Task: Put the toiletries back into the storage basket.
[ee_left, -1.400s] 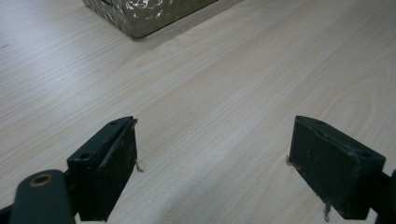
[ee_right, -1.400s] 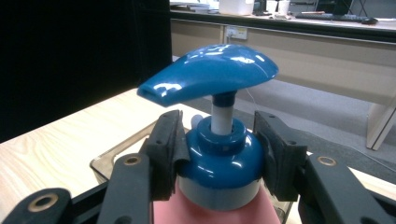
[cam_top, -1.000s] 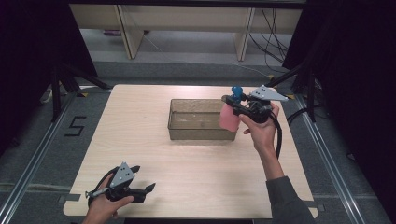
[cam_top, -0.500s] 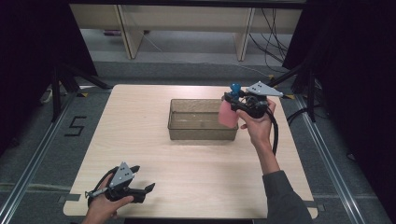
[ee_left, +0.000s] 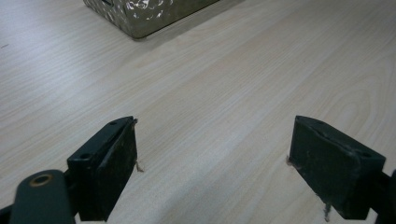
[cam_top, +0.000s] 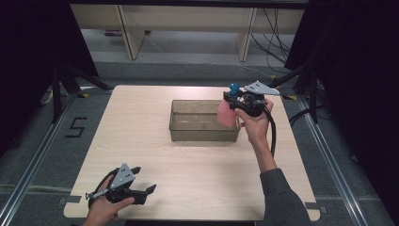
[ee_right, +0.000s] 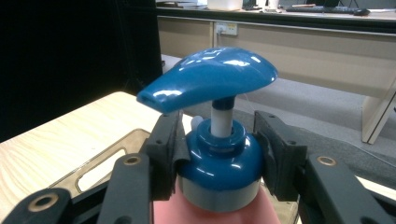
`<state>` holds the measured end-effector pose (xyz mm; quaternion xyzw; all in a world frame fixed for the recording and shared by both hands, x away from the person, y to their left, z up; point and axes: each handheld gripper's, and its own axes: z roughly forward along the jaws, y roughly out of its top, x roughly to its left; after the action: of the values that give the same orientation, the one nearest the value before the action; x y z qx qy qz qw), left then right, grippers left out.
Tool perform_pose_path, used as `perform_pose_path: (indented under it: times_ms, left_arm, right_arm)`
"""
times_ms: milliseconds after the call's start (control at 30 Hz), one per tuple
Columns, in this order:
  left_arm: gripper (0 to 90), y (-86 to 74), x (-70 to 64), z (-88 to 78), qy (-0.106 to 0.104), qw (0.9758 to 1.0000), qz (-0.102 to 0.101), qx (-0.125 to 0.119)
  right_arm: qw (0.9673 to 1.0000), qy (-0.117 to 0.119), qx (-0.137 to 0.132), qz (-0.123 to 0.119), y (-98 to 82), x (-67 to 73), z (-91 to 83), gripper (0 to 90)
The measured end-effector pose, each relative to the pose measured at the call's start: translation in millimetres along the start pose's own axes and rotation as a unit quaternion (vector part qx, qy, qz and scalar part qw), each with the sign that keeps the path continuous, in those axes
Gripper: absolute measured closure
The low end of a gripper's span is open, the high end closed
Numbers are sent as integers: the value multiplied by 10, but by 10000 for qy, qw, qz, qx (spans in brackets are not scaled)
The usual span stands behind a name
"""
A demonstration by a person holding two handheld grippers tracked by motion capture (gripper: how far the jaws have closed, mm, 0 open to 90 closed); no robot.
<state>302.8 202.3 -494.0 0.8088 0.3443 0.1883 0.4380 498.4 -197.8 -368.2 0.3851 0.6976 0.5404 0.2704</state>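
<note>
A pink pump bottle with a blue pump head hangs in the air at the right end of a clear plastic bin. My right gripper is shut on the bottle's blue collar, one jaw on each side of it. The bottle's pink body overlaps the bin's right wall in the high view. My left gripper rests low at the table's near left corner, open with nothing between its fingers; the bin's corner lies far ahead of it.
The bin stands in the middle of the light wooden table. Black metal frame rails run along both sides of the table. A cable trails from my right gripper down along the forearm.
My right gripper has carried the pump bottle a little to the left and higher, toward the bin's right end. The left gripper has stayed put.
</note>
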Motion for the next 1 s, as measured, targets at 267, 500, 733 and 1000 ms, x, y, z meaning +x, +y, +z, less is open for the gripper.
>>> perform_pose_path:
  times_ms: [267, 500, 733, 1000]
  left_arm:
    - [148, 4, 1, 0, -35, 10000, -6, -39]
    - [148, 0, 4, 2, -23, 10000, -30, -43]
    - [148, 0, 0, 3, -26, 10000, -17, -4]
    - [148, -1, -4, 13, -45, 10000, -54, -32]
  right_arm:
    - [9999, -73, -30, -63, -53, -43, 90, 540]
    - [10000, -85, 29, -22, -88, -40, 137, 540]
    - [9999, -53, 88, -71, -134, -21, 183, 540]
    - [9999, -86, 90, 5, -227, -24, 195, 540]
